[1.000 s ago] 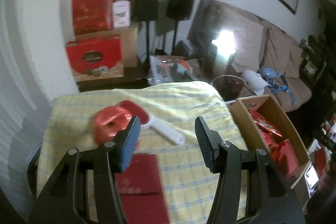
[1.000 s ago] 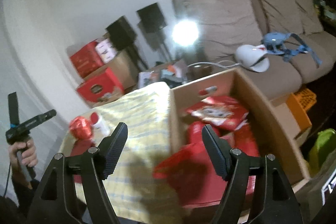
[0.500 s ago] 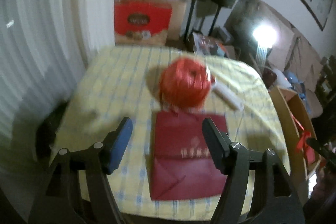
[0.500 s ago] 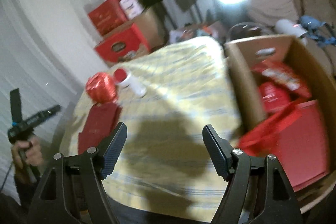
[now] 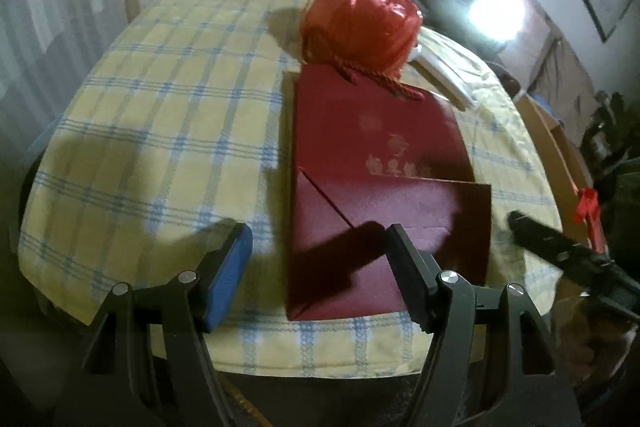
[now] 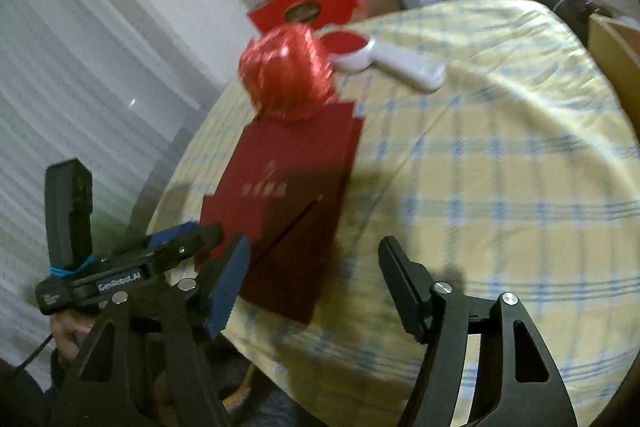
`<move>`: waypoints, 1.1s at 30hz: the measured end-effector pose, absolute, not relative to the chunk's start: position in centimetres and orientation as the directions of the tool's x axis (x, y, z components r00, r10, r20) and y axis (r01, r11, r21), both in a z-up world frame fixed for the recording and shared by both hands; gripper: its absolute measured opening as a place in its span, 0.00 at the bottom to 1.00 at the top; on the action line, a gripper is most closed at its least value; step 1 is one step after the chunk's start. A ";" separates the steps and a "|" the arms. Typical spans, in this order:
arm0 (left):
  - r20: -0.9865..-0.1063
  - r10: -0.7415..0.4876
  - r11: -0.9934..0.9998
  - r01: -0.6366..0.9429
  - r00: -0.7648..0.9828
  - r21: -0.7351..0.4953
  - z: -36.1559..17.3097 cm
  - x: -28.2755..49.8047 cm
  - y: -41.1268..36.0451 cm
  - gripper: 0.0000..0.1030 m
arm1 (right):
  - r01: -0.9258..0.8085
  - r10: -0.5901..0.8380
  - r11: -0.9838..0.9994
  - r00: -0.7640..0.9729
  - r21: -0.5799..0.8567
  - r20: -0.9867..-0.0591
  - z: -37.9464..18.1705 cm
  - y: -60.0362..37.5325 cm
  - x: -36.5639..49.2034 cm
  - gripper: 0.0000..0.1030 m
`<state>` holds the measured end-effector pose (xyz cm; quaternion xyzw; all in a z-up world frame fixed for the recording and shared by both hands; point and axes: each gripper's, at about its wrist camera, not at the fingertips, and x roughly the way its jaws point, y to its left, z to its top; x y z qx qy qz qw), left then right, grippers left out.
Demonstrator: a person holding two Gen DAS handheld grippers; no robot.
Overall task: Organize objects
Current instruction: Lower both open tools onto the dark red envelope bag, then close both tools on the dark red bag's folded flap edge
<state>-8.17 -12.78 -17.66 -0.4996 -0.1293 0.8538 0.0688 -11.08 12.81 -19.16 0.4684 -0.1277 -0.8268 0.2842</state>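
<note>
In the left wrist view, the left gripper (image 5: 318,251) hangs with its jaws wide apart and empty over the near edge of a flat dark-red paper gift bag (image 5: 380,179), which lies on the worktop (image 5: 168,115) under a yellow checked cloth. The bag's twisted cord handles run up against a shiny red wrapped ball (image 5: 360,23) standing at the bag's far end. Just past the ball a white handle pokes out, half hidden. At the right edge a dark tool tip shows, probably the other gripper, and beyond it the rim of a cardboard box (image 5: 560,147).

In the right wrist view, the right gripper (image 6: 314,269) also has its jaws spread with nothing between them, over the worktop just beside the bag's near corner. This view shows what the first hides: the white handle belongs to a lint brush (image 6: 384,57) with a red oval pad, lying clear behind the ball. It also shows the left gripper from the side, held in a hand at the bag's corner.

The likely trouble: the bag is thin and flat, so jaws may skid over it or pinch the cloth. Dragging the bag could roll the ball off the edge.
</note>
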 end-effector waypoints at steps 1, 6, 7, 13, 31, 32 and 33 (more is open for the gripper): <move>-0.833 0.252 -0.956 0.007 -0.492 -0.293 -17.7 -8.2 -12.7 0.63 | 0.353 -0.594 -0.802 -0.391 0.481 -0.704 -19.4 12.5 -11.1 0.59; -0.830 0.264 -0.953 0.000 -0.492 -0.303 -17.7 -8.2 -12.4 0.62 | 0.373 -0.607 -0.790 -0.365 0.486 -0.706 -20.1 11.2 -11.2 0.52; -0.829 0.263 -0.953 0.000 -0.494 -0.302 -17.7 -8.3 -12.4 0.62 | 0.376 -0.609 -0.788 -0.362 0.487 -0.706 -20.2 11.0 -11.3 0.51; -0.831 0.255 -0.957 -0.008 -0.495 -0.289 -17.7 -8.3 -12.3 0.62 | 0.382 -0.608 -0.789 -0.364 0.482 -0.706 -20.3 10.7 -11.2 0.50; -0.783 0.329 -0.933 -0.053 -0.528 -0.357 -14.5 -7.6 -10.1 0.63 | 0.381 -0.632 -0.775 -0.438 0.505 -0.639 -17.1 14.2 -9.8 0.44; -0.778 0.336 -0.931 -0.063 -0.530 -0.360 -14.2 -7.5 -9.8 0.63 | 0.376 -0.635 -0.773 -0.449 0.511 -0.629 -16.7 14.8 -9.6 0.44; -0.772 0.346 -0.927 -0.069 -0.533 -0.368 -13.8 -7.4 -9.5 0.63 | 0.372 -0.637 -0.771 -0.458 0.517 -0.620 -16.4 15.4 -9.4 0.44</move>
